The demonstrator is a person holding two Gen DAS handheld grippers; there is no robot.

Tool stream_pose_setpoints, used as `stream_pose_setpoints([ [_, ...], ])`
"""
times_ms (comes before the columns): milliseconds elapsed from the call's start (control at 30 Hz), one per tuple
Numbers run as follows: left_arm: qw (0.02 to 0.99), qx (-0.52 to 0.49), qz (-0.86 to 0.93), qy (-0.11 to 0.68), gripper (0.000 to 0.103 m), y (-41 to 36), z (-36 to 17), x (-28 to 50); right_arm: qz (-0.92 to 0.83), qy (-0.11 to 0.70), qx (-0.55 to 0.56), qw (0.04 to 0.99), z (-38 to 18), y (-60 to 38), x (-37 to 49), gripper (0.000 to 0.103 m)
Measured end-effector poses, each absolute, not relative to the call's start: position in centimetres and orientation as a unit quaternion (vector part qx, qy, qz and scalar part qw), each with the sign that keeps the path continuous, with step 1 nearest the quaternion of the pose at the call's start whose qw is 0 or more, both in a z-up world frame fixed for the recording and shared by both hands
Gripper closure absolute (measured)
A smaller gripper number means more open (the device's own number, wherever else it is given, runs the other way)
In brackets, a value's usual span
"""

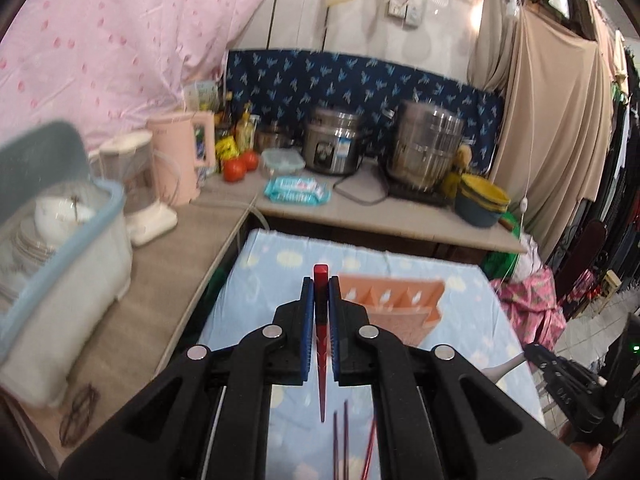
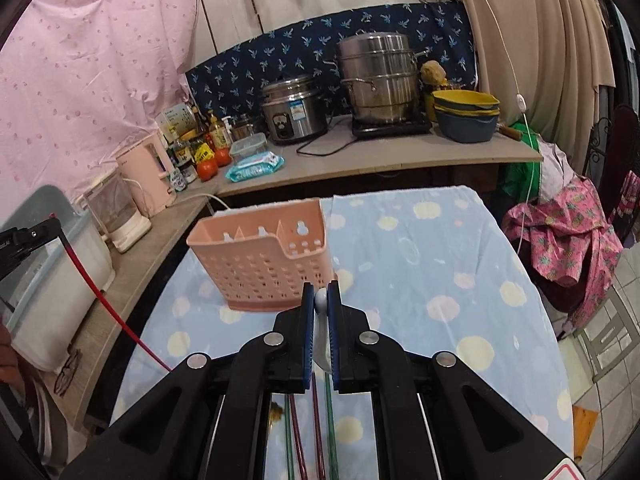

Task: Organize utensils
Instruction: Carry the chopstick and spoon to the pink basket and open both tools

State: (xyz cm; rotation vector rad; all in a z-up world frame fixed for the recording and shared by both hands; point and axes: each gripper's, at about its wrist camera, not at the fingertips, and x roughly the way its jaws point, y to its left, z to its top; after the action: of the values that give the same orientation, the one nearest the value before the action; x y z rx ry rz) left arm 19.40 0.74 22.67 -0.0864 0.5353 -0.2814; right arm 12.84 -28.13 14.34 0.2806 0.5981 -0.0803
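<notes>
Blue tablecloth (image 2: pixel 420 280), right edge unobstructed

upper left: pink dotted sheet (image 2: pixel 92 76) | centre: navy leaf-print cloth (image 2: pixel 328 52) behind grey counter (image 2: pixel 400 160) | right: beige curtain (image 2: pixel 532 40) | lower right: tiled floor (image 2: pixel 616 380)

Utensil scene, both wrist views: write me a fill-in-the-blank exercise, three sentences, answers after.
1. The left gripper is shut on a ____ chopstick.
2. The perforated caddy on the tablecloth is ____ in colour.
3. The right gripper is shut on a ____ spoon.

Missing words: red; pink; white
</notes>
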Motion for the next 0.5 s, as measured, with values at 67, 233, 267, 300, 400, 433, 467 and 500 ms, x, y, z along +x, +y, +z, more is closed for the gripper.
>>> stream_pose_setpoints([
  [67, 0.959, -0.044, -0.143, 0.242, 0.096, 0.1, 24.3, 20.1, -0.028, 0.285, 0.144, 0.947, 15.4, -28.3, 15.0, 0.097],
  [233, 0.969, -0.055, -0.151, 0.187, 0.096, -1.4, 28.1, 22.0, -0.009, 0.271, 0.166, 0.948, 16.9, -28.8, 20.0, 0.097],
  [267, 0.97, -0.056, -0.152, 0.179, 0.096, -1.7, 28.6, 22.6, -0.006, 0.27, 0.169, 0.948, 17.0, -28.9, 21.0, 0.097],
  [300, 0.971, -0.058, -0.154, 0.175, 0.096, -1.9, 28.8, 23.0, -0.004, 0.269, 0.173, 0.947, 16.9, -29.0, 21.8, 0.097],
  [400, 0.971, -0.065, -0.158, 0.17, 0.096, -2.9, 28.8, 25.0, 0.003, 0.272, 0.193, 0.943, 16.3, -29.3, 24.2, 0.097],
  [433, 0.97, -0.065, -0.157, 0.172, 0.096, -3.0, 28.5, 25.5, 0.005, 0.274, 0.198, 0.941, 15.9, -29.3, 24.8, 0.097],
  [467, 0.969, -0.065, -0.157, 0.179, 0.096, -3.4, 27.9, 26.4, 0.007, 0.277, 0.204, 0.939, 15.4, -29.4, 25.5, 0.097],
  [500, 0.968, -0.066, -0.156, 0.187, 0.096, -3.6, 27.3, 27.1, 0.006, 0.282, 0.208, 0.937, 14.8, -29.5, 26.1, 0.097],
])
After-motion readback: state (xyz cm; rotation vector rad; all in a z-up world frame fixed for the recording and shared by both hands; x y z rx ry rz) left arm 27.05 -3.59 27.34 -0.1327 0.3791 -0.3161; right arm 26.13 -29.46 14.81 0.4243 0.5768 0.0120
